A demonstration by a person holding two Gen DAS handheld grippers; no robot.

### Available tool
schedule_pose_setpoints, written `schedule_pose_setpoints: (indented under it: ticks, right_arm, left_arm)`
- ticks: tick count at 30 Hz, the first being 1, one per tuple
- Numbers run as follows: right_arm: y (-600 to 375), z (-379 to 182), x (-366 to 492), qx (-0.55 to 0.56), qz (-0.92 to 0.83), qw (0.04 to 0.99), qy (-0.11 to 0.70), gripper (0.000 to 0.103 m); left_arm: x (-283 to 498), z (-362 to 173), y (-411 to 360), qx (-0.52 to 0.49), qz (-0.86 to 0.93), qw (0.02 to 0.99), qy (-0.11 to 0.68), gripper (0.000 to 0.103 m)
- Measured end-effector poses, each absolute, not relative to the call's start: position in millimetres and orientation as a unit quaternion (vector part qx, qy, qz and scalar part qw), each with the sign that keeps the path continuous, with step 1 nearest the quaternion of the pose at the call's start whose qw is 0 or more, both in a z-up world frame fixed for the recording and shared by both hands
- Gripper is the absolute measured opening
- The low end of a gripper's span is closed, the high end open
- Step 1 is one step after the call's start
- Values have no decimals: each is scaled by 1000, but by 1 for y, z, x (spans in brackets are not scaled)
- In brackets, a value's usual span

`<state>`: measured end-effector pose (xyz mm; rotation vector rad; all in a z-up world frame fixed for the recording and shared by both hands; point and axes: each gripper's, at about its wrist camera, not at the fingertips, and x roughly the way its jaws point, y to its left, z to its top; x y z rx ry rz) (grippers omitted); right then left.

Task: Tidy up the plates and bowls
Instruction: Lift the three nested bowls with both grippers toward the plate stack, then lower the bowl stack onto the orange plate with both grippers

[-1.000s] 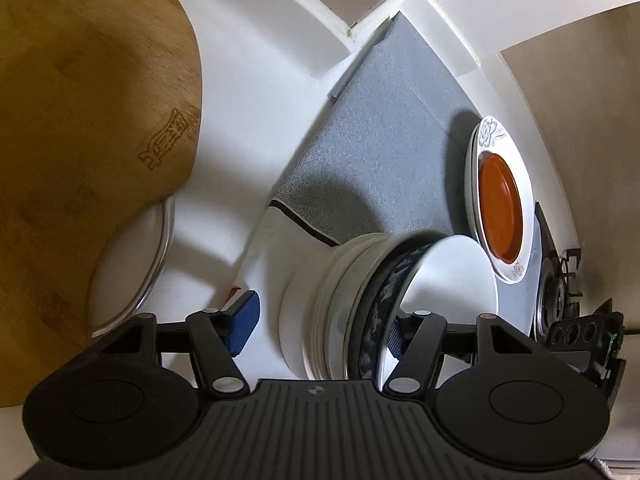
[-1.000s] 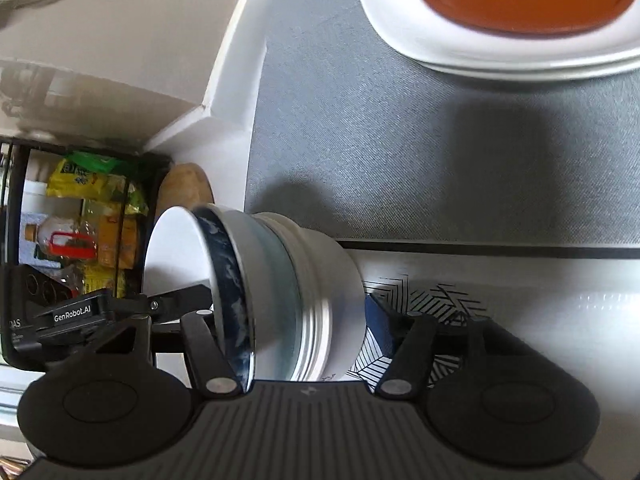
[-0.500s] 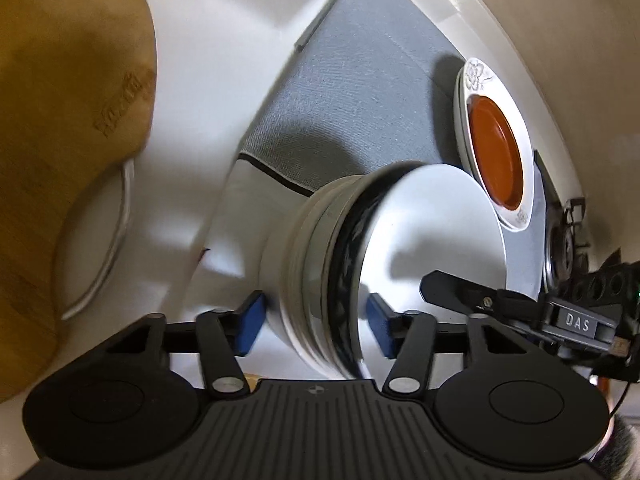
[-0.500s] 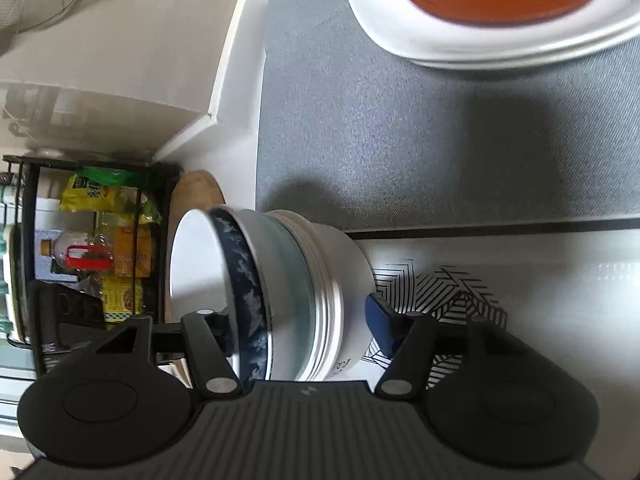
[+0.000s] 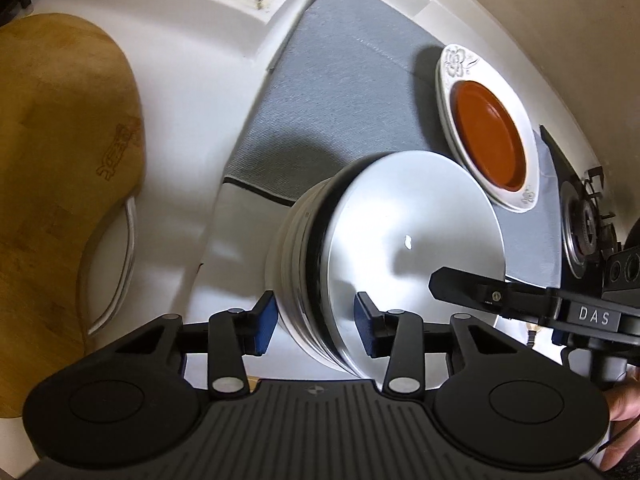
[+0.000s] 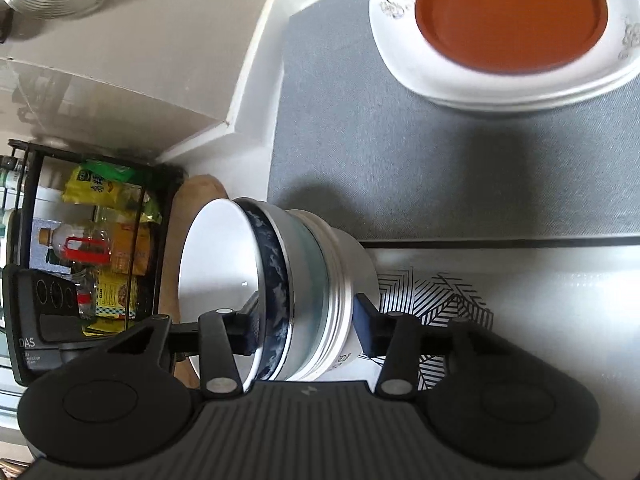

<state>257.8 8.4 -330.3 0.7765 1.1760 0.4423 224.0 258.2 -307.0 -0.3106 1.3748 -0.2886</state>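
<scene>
A stack of nested bowls [image 5: 384, 248] is held in the air between both grippers; the top bowl is white inside with a dark blue patterned outside [image 6: 272, 272]. My left gripper [image 5: 316, 328] is shut on the stack's rim, one pad inside, one under the base. My right gripper [image 6: 304, 320] is shut on the opposite rim the same way. An orange plate [image 5: 486, 136] lies on stacked white floral plates [image 5: 456, 64] on the grey mat [image 5: 320, 120]; they also show in the right wrist view [image 6: 512, 12].
A wooden cutting board [image 5: 52, 160] lies at left over a metal-rimmed dish [image 5: 120, 272]. A stove burner [image 5: 580, 232] is at right. A black rack with bottles and packets [image 6: 92, 248] stands beside the counter. A patterned white mat [image 6: 440, 304] lies under the bowls.
The bowl stack has been lifted and tilted, held by both grippers, and has moved toward the grey mat and the plates.
</scene>
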Motion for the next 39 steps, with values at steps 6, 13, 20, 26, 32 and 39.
schedule_pose_setpoints:
  ticks: [6, 13, 20, 26, 32, 39]
  right_arm:
    - [-8, -320, 257, 357, 193, 748, 524, 51]
    - [-41, -297, 255, 361, 182, 766, 499, 51]
    - [-84, -269, 266, 371, 168, 790, 458, 51]
    - [-126, -236, 285, 365, 162, 815, 420, 51]
    - [-164, -198, 306, 355, 158, 841, 377, 51]
    - [-186, -200, 326, 355, 149, 841, 379, 51]
  left_arm:
    - [235, -299, 237, -135, -136, 756, 626, 44]
    - [249, -279, 206, -120, -158, 763, 615, 44]
    - [277, -247, 163, -96, -180, 779, 593, 44]
    - [306, -213, 121, -71, -198, 798, 565, 44]
    - [329, -179, 92, -75, -215, 812, 538, 44]
    - [357, -184, 65, -71, -213, 811, 540, 44]
